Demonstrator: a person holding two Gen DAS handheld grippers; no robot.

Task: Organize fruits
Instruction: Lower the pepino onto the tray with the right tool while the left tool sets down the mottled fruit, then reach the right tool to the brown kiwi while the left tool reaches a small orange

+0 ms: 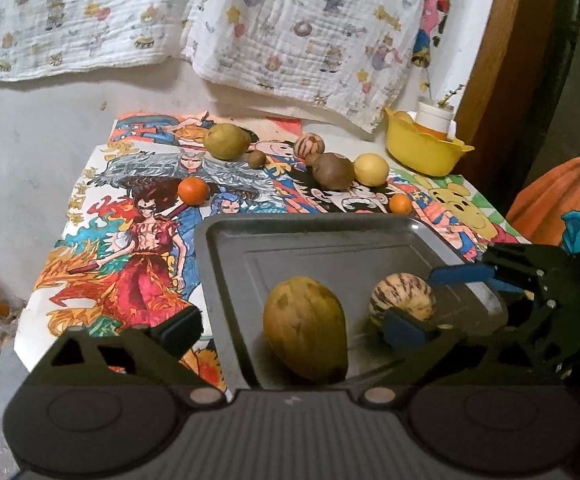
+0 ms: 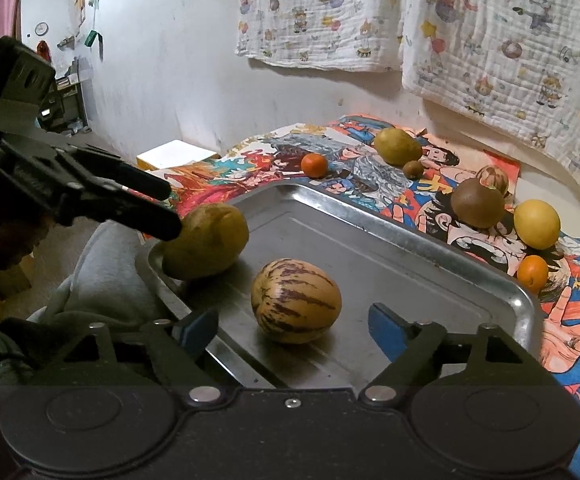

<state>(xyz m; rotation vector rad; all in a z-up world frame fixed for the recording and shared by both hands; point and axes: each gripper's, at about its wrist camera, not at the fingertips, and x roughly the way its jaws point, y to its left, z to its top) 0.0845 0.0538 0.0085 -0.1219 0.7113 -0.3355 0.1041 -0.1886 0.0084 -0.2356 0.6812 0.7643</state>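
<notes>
A: What is sitting in your tray right now?

B: Two fruits are lying in it: a striped melon near the middle and a mango at the near-left corner, apart from each other.

A: Are you gripping either one?

B: No. Your right gripper is standing with its jaws spread wide, the melon lying between the two blue pads and just ahead of them, touching neither as far as I can see. Your left gripper is also gaping wide; its tips are reaching the mango in the right view, but whether they are touching it I cannot tell.

A: And what is waiting outside the tray?

B: Seven fruits are sitting on the poster beyond the far rim: one second mango, two oranges, one small kiwi, one large brown fruit, one lemon just beside it, and one second striped melon behind.

A: Anything further out?

B: One yellow bowl is standing at the far right corner with a white cup in it, and two printed cloths are hanging on the wall.
</notes>
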